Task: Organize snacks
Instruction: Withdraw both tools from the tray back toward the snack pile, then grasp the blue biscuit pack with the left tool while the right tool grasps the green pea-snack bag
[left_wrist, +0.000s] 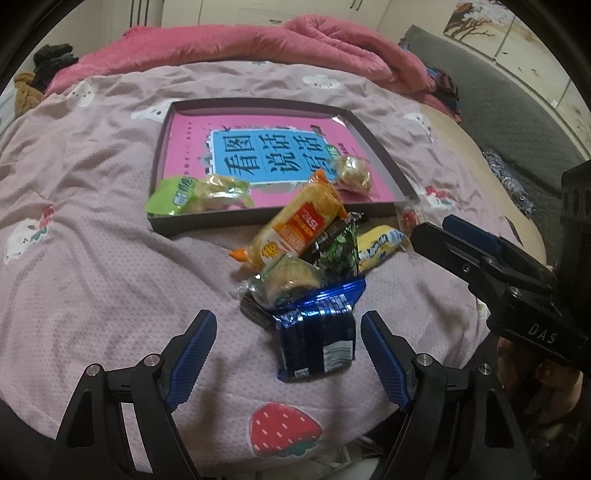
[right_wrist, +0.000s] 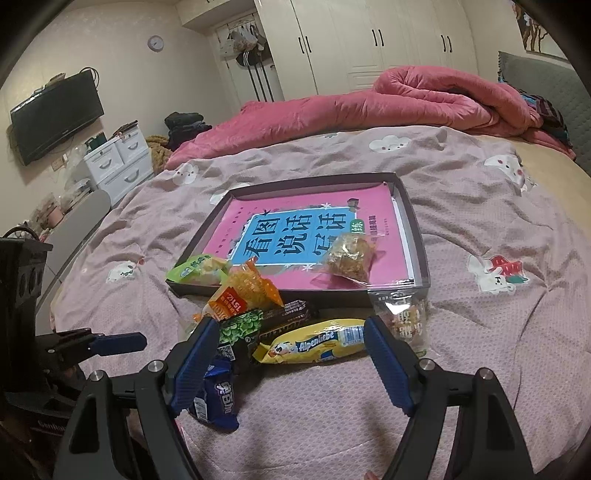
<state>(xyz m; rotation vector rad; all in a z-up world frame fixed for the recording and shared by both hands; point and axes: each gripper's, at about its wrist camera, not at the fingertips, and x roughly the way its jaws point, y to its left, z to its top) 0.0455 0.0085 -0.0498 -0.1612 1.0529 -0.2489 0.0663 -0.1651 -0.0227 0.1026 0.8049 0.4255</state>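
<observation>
A shallow dark tray (left_wrist: 207, 223) (right_wrist: 295, 294) lined with a pink book lies on the bed. Inside it are a green packet (left_wrist: 173, 194) and a clear bag of golden sweets (right_wrist: 349, 258). In front of the tray is a pile: an orange packet (left_wrist: 303, 221), a green pea pack (right_wrist: 240, 326), a yellow Alpenliebe packet (right_wrist: 314, 339) and a blue packet (left_wrist: 317, 339). My left gripper (left_wrist: 288, 315) is open, its pads on either side of the blue packet without touching it. My right gripper (right_wrist: 290, 322) is open around the yellow packet, clear of it.
A clear bag of candies (right_wrist: 402, 321) leans at the tray's near right corner. A rolled pink quilt (right_wrist: 424, 99) lies across the far side of the bed, with a grey headboard (right_wrist: 539, 85) to the right. White drawers (right_wrist: 118, 162) and a wall TV (right_wrist: 55, 114) stand left.
</observation>
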